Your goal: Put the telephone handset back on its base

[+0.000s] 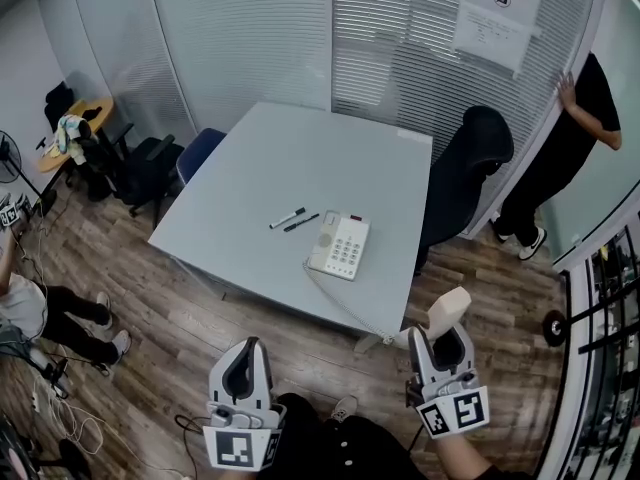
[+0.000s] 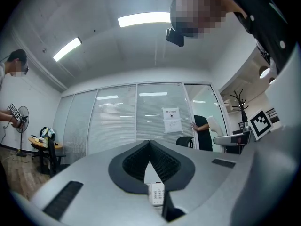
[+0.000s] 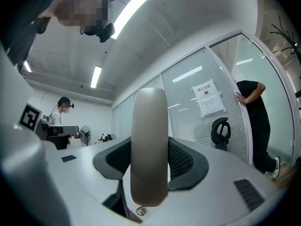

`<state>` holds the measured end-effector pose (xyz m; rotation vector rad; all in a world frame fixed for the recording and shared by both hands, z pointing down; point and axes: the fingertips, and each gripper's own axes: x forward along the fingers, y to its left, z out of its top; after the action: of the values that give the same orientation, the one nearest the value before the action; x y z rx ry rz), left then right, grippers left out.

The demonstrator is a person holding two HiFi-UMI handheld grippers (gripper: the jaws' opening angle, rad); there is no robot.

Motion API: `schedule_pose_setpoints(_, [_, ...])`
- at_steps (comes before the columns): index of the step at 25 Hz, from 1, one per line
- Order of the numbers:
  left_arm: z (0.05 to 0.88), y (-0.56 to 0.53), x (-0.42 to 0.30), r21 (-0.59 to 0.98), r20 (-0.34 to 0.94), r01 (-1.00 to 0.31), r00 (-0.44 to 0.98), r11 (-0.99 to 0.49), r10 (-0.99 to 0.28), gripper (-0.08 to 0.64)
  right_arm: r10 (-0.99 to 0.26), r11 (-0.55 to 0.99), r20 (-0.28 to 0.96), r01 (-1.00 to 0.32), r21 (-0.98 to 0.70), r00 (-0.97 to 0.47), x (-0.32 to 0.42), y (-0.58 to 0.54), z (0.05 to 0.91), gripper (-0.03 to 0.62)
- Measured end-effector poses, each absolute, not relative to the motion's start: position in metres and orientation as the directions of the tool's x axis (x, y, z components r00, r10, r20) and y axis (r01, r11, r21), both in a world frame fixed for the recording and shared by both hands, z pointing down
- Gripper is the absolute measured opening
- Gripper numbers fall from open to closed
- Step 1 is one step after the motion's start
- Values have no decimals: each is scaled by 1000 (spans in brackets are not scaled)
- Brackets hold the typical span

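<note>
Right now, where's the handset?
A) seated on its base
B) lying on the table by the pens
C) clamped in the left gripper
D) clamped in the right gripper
D: the right gripper view shows the beige handset pinched between the jaws of the right gripper. In the head view the cord runs from the telephone base on the table toward it.

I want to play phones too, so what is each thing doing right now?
telephone handset: off its base, held in the air.
right gripper: shut on the telephone handset.
left gripper: shut, empty.
telephone base: flat on the table, cradle empty.
two pens: lying beside the telephone base.
</note>
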<state>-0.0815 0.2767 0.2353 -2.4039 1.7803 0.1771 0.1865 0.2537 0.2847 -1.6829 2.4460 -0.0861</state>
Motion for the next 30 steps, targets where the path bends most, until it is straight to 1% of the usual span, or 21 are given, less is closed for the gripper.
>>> schedule_pose_setpoints(4, [238,273,-77,-38,-169,-961,277,-274,-946,14,-928,369,-107,-918,-143,-357,190,247,286,229])
schedule_pose_setpoints(11, [235,250,-78,-35,-192,-955,294,-293,-936,14,-928,372,-99,-915,-155,-360,184,225,289,229])
schedule_pose_setpoints(16, [242,232,-92,-43,-173,-958,287,-284,-942,14,-927,375,-95,-913,-159,-364,171,207,291,229])
schedule_pose_setpoints(30, [230,161,-126,-22,-206,-951,308,-310,-929,14,-929,370,-70,-914,-169,-363,132,139,291,229])
